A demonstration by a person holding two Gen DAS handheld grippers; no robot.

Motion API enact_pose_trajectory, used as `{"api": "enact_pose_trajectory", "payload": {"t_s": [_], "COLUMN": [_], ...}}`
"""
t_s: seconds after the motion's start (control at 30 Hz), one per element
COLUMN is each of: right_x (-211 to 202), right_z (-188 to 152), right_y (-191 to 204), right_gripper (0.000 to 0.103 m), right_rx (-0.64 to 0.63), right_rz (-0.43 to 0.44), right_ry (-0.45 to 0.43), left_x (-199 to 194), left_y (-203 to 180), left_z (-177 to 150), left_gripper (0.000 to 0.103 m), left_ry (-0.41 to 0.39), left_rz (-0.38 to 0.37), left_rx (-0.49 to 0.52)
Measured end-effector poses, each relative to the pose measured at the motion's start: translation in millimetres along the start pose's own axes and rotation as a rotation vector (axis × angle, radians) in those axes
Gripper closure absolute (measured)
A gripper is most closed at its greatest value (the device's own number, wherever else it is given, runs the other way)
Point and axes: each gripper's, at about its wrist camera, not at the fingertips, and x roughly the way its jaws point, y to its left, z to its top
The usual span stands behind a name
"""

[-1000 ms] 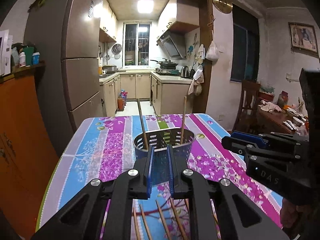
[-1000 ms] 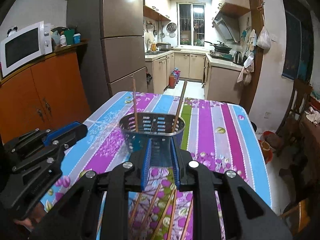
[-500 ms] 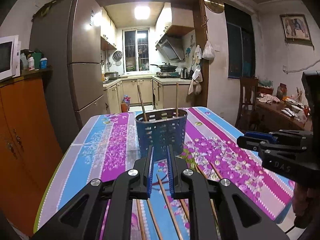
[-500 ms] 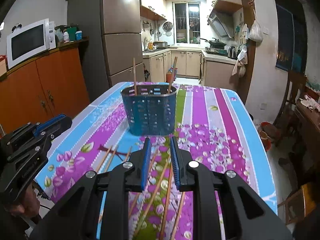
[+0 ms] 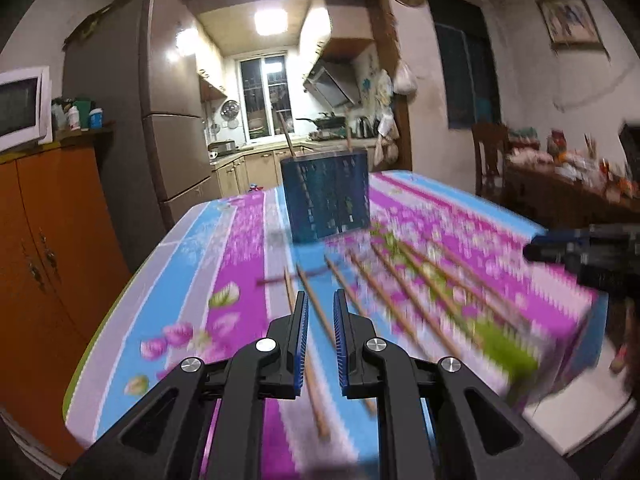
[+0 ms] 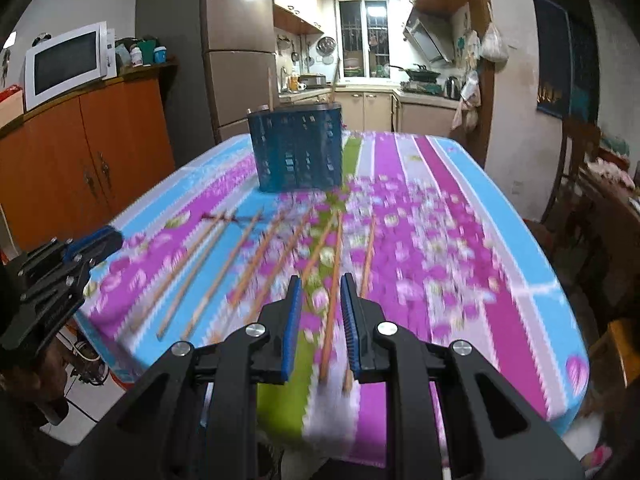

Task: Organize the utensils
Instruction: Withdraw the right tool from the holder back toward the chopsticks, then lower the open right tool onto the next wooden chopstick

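Writing too blurred on left tongs (image 6: 108, 240).

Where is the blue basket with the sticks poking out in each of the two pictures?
Left wrist view: the blue basket stands just above the middle, on the far part of the table, beyond the loose chopsticks.
Right wrist view: the blue basket stands left of the middle, in the upper half, also beyond the chopsticks.
Shared landmark: the kitchen window shows behind the basket in both.

Two wrist views, low over table (image 5: 192, 280), sharing holder (image 6: 296, 148)
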Motion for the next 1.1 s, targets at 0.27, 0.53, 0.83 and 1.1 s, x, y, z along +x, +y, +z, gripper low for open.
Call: {"api": "enact_pose_trajectory", "payload": {"t_s": [0.27, 0.53, 0.83, 1.1], "right_x": [-6.1, -5.7, 1.1, 5.0], "right_z": [-39.8, -56.3, -63.7, -63.3], "right_y": [-17.3, -17.1, -17.0, -12.8], "right_gripper": [0.039, 0.039, 0.051, 0.065], "right_rx": [0.060, 0.032, 0.013, -0.010], "right_rz": [-0.043, -0.084, -0.072, -0.063], "right_ry": [0.000, 0.001, 0.019, 0.033], "left_x": [-0.7, 7.5, 10.3, 13.2], "left_y": [-11.2, -9.7, -9.0, -10.3], "left_z": [-54.9, -63.3, -66.2, -66.7], "left_gripper": [0.067, 0.067, 0.067, 0.067], "left_ry": [0.126, 0.159, 0.159, 0.152], "left_rz": [-0.016, 0.084, 0.107, 0.113], "left_rx": [0.024, 0.035, 0.025, 0.032]}}
